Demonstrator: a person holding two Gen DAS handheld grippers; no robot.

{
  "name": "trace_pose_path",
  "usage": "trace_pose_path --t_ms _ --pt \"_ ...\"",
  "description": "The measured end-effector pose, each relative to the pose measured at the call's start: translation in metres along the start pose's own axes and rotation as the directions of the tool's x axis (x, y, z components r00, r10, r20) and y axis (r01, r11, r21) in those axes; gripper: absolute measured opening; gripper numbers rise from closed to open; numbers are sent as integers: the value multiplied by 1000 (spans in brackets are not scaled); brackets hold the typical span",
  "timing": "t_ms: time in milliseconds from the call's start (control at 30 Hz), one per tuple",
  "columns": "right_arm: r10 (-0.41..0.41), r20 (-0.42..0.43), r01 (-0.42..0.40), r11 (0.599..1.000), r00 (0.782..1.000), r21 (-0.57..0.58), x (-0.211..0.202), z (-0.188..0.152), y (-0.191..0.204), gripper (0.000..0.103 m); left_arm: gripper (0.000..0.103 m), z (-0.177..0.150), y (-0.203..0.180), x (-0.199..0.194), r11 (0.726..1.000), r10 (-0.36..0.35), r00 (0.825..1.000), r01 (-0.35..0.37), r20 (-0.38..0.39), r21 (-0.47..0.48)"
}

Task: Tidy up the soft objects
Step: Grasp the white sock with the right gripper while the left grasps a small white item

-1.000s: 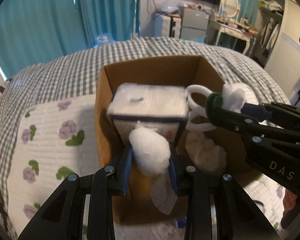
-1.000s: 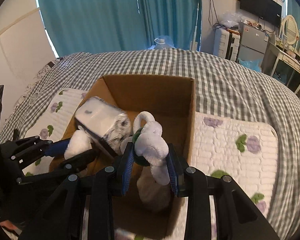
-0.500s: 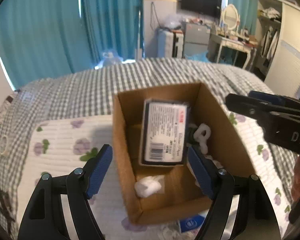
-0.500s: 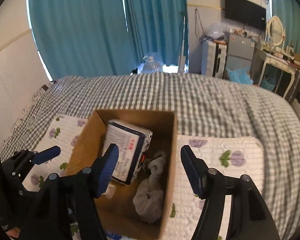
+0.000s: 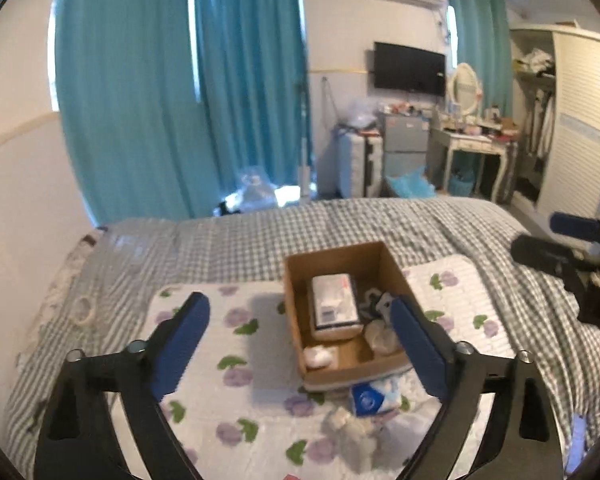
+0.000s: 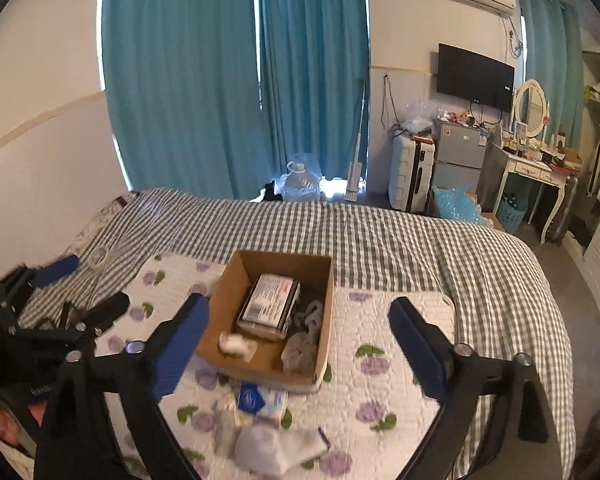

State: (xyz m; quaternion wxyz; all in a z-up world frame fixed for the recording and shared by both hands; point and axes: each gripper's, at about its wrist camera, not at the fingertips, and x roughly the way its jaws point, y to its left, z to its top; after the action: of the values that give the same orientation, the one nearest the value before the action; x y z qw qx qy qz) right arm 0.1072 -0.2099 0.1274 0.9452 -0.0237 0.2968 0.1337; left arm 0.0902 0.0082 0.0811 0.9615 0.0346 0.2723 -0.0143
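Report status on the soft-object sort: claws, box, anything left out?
Left claw open, empty. Right claw open, empty. Cardboard box holds tissue pack and soft bundles. White sock and blue packet on quilt, outside box.

Both claws are spread wide and holding nothing. The left claw [image 5: 300, 344] has its blue-padded fingers [image 5: 180, 342] far apart, black arms angling up out of the bottom corners of its own view. Same deal with the right claw [image 6: 298, 346], pads [image 6: 418, 354] splayed out and nothing between them. Each one pokes into the other's camera from the side: right claw at the right edge of the left view, left claw at the left edge of the right view.
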Motion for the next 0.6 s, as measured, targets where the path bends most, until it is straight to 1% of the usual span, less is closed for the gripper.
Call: trace_pose_path --t_ms 67,133,267,333,467,600 --pt "8 -18 -8 1000 1000 -23 -8 -15 7 95 94 -11 1 -14 1000 12 1000 -12 16 -1" --pt "6 -43 -8 999 999 -41 -10 -31 10 95 94 -21 2 -21 1000 24 1000 -24 14 -10" --pt "7 -110 -13 998 994 -54 0 -72 14 95 94 -46 8 -25 998 34 999 -35 -14 -51" --pt "9 -152 -17 998 988 -55 12 -93 15 95 94 -62 12 -19 996 33 998 -37 -56 -77" --pt "2 -230 -17 998 973 -61 40 -134 20 95 94 -87 11 -3 993 77 992 -86 -101 -86" --pt "12 -296 -36 997 955 -75 73 -164 27 95 94 -115 9 21 992 74 984 -90 -163 -93"
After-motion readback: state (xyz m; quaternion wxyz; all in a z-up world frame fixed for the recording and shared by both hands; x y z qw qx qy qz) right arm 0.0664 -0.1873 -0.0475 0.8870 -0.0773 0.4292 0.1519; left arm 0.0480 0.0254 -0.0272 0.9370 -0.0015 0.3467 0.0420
